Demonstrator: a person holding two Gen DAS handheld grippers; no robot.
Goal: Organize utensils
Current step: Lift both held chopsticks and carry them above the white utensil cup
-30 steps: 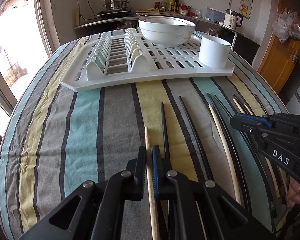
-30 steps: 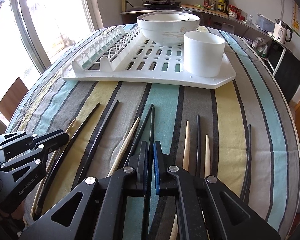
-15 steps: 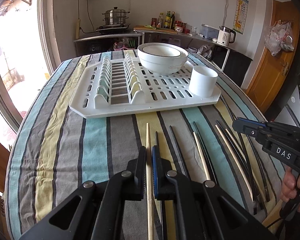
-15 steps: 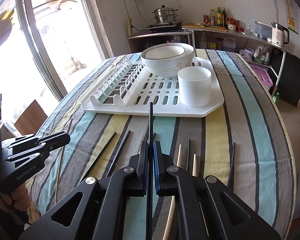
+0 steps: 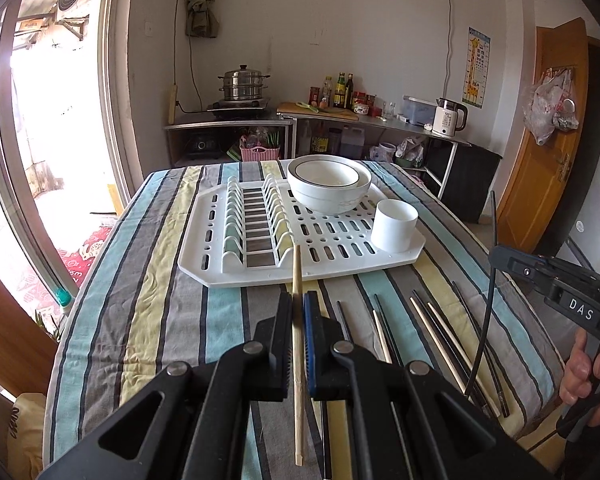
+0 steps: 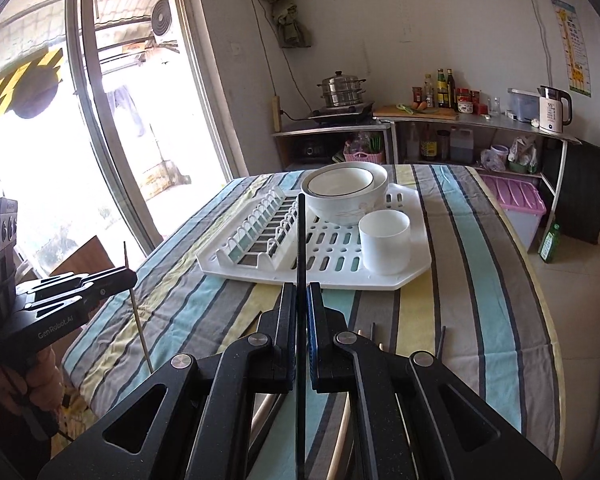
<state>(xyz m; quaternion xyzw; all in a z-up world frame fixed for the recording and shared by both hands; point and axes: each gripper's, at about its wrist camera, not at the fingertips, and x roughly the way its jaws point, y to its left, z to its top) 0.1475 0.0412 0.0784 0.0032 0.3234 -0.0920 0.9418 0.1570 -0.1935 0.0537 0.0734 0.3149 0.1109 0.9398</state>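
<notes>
Above the striped tablecloth (image 5: 148, 300) both grippers have risen since a second ago, when their tips sat down among the chopsticks; the left gripper (image 5: 298, 312) is clamped on a wooden chopstick (image 5: 297, 360), the right gripper (image 6: 301, 304) on a black chopstick (image 6: 300, 240), each lifted clear of the cloth; remaining chopsticks (image 5: 432, 328) lie in a row on the near cloth, short of the white drying rack (image 5: 236, 276) with its bowls (image 5: 328, 184) and cup (image 5: 394, 226); only the left view shows the orange door (image 5: 540, 140); only the right shows a pink-lidded bin (image 6: 516, 200).
</notes>
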